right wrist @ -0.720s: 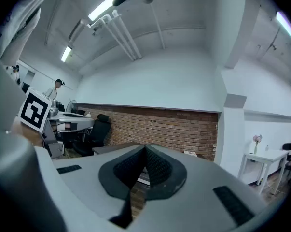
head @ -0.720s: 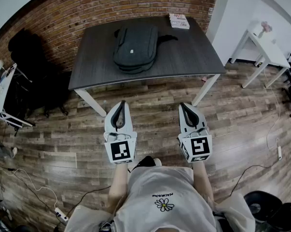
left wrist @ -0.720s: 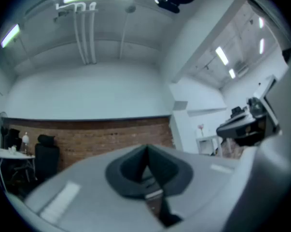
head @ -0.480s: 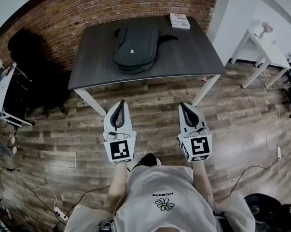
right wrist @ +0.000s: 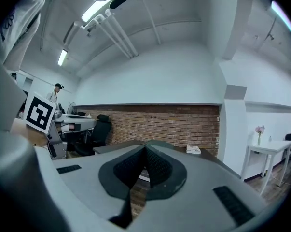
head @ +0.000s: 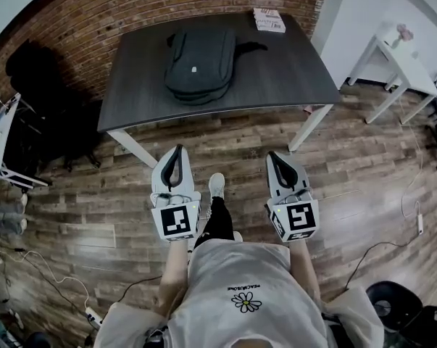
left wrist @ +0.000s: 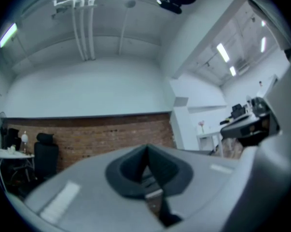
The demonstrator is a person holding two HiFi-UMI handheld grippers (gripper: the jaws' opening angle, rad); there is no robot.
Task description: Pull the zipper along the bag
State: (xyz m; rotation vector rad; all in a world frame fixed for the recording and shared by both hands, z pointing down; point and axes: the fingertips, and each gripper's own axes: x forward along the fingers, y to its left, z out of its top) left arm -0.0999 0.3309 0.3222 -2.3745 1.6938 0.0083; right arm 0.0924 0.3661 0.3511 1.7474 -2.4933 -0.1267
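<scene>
The zipper on the bag is too small to make out from the head view, and each hand is hidden beneath its gripper's marker cube. The dark grey bag [head: 200,64] lies flat on the dark tabletop [head: 290,71], left of centre, with a book [head: 269,20] at the far right corner. The left gripper [head: 177,151] has its jaws pressed together with nothing between them. The right gripper [head: 272,155] is likewise closed and empty. Both are held side by side over the wooden floor [head: 363,187], well short of the tabletop. The forearms reach straight ahead, roughly level.
</scene>
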